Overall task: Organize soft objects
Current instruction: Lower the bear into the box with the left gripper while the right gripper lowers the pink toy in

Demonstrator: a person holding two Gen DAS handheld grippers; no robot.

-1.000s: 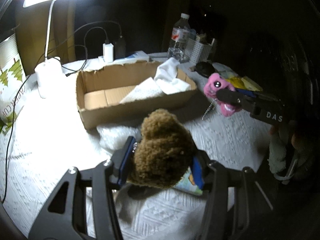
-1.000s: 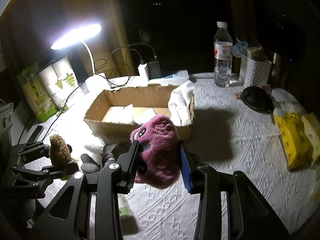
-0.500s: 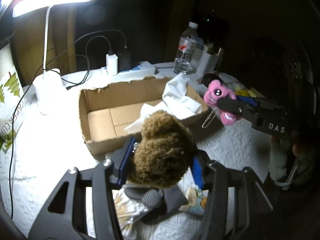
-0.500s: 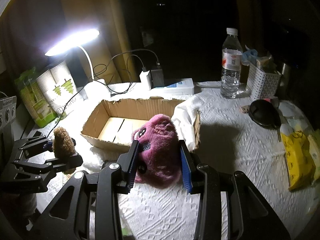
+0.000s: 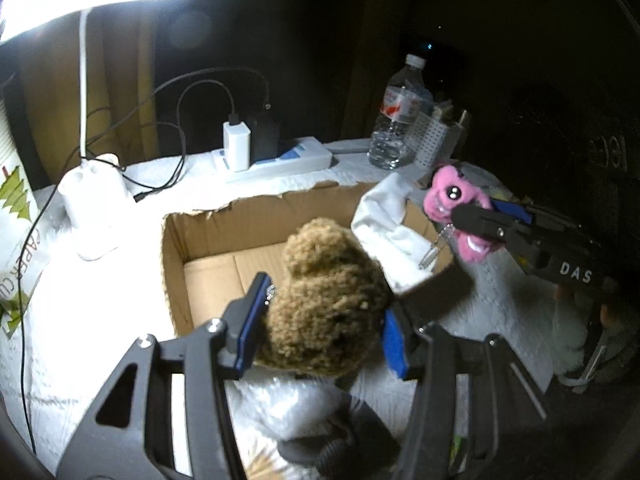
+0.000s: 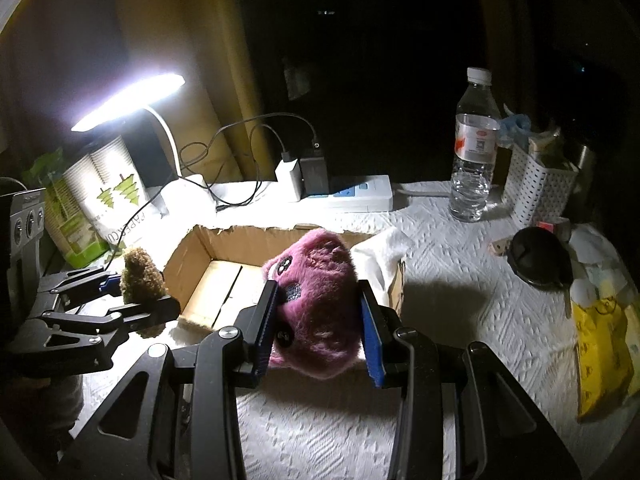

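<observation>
I'm carrying toys: left gripper (image 5: 320, 320) clamps the brown curly plush (image 5: 328, 300), right gripper (image 6: 320, 336) the pink furry plush (image 6: 316, 304); next, release over the open cardboard box (image 6: 200, 248).

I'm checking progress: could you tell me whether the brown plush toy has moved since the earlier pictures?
Yes. The brown plush toy, clamped in the left tool, has moved forward to the cardboard box, now overlapping its near wall.

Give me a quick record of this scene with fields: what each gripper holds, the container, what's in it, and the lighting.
left gripper: shut on brown plush toy
right gripper: shut on pink plush toy
container: open cardboard box on white tablecloth
box contents: white cloth draped over one end wall; bare floor elsewhere
toys' position: both held in the air near the box, neither inside it
lighting: desk lamp on, room dark
</observation>
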